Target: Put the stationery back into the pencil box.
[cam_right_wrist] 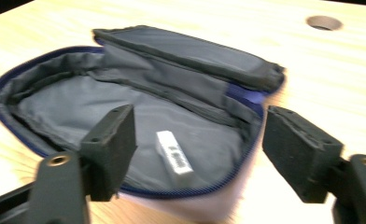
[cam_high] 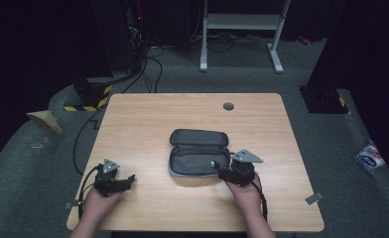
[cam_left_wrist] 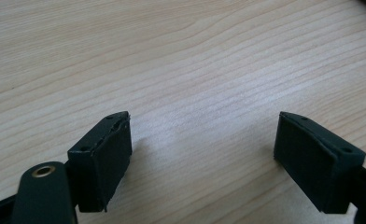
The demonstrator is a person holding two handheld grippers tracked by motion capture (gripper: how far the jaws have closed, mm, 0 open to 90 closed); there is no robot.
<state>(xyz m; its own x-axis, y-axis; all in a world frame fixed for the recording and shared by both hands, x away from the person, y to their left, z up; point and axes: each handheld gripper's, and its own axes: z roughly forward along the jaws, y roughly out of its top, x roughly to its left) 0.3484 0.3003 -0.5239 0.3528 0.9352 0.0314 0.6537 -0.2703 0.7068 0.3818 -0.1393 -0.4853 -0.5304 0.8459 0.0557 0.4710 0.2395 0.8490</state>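
Pouch lies unzipped mid-counter with an eraser inside, just ahead of your right gripper, jaws apart and empty; left gripper likewise, over bare wood.

table: light wood, grey round grommet near far edge | floor: white stand, cables

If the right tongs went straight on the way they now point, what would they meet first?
Probably the small white eraser-like block lying inside the open grey pouch; the right tongs stand open just before it, though depth is uncertain.
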